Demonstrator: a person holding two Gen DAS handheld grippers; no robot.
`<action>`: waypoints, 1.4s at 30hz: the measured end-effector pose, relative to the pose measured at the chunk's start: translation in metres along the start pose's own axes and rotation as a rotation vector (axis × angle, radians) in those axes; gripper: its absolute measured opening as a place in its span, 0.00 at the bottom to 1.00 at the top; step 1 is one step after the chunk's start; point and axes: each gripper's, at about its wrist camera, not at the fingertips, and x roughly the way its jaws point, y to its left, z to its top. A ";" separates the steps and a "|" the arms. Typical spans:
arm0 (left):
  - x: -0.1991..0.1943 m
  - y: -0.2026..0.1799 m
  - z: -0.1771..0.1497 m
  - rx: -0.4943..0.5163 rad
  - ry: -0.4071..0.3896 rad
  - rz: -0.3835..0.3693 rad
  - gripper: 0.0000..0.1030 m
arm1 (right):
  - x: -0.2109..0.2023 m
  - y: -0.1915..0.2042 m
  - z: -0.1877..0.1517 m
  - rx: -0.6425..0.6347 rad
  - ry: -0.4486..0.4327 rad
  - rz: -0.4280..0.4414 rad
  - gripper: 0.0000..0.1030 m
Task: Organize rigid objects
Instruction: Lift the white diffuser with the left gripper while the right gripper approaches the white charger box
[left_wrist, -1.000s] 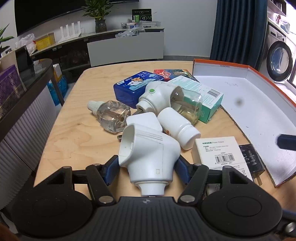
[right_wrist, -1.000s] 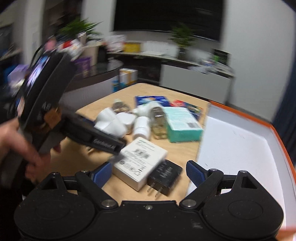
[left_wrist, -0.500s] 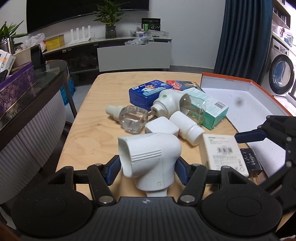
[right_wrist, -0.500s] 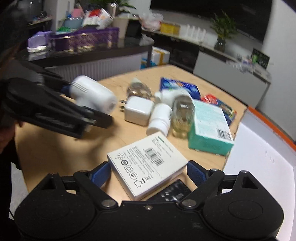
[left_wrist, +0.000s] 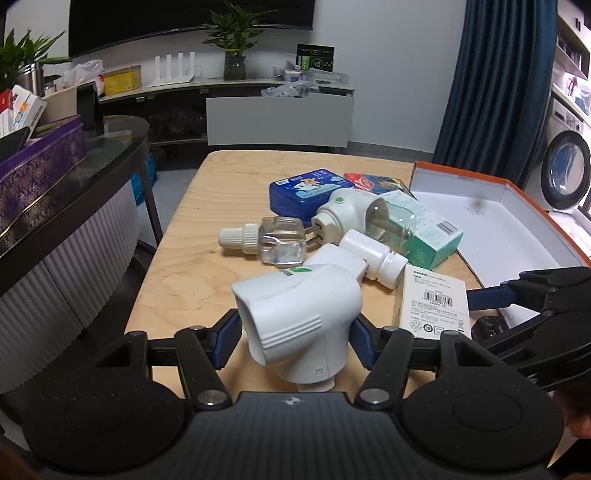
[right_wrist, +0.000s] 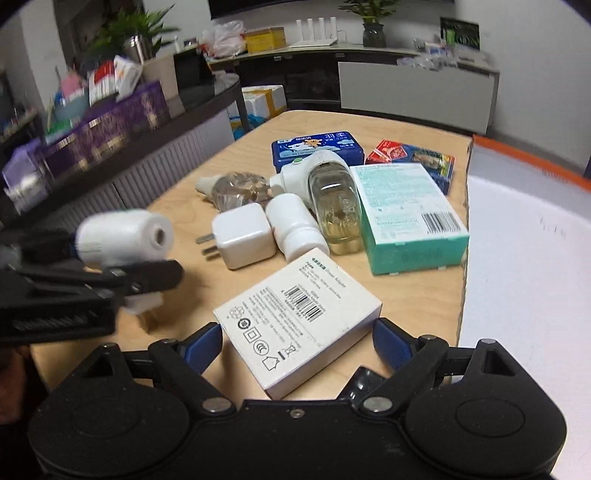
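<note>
My left gripper (left_wrist: 293, 334) is shut on a white plug-in vaporizer body (left_wrist: 299, 317) and holds it above the table's near left part; it also shows in the right wrist view (right_wrist: 122, 236). My right gripper (right_wrist: 297, 341) is open, its jaws on either side of a white power adapter box (right_wrist: 299, 317) lying flat on the table, not touching it. A black plug adapter (right_wrist: 364, 384) lies partly hidden under the box's near corner. The open orange-rimmed white box (left_wrist: 491, 229) stands to the right.
On the wooden table (left_wrist: 207, 236) lie a clear refill bottle (left_wrist: 273, 240), a vaporizer with bottle (left_wrist: 362, 218), a white pill bottle (right_wrist: 295, 229), a white charger cube (right_wrist: 242, 240), a teal box (right_wrist: 406, 210), a blue tin (right_wrist: 314, 149) and a red packet (right_wrist: 410, 157).
My left gripper has lifted the white vaporizer and pulled it back toward the table's near left. My right gripper has come in low so its jaws flank the white adapter box.
</note>
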 end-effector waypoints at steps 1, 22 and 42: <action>0.000 0.001 0.000 -0.003 -0.004 0.007 0.61 | 0.001 0.002 0.002 0.003 0.007 -0.010 1.00; -0.016 0.018 0.006 -0.062 -0.086 0.074 0.61 | 0.008 0.009 0.018 0.419 -0.020 -0.122 1.00; -0.019 0.018 0.003 -0.073 -0.093 0.057 0.61 | -0.016 0.010 -0.005 0.206 -0.154 -0.199 0.69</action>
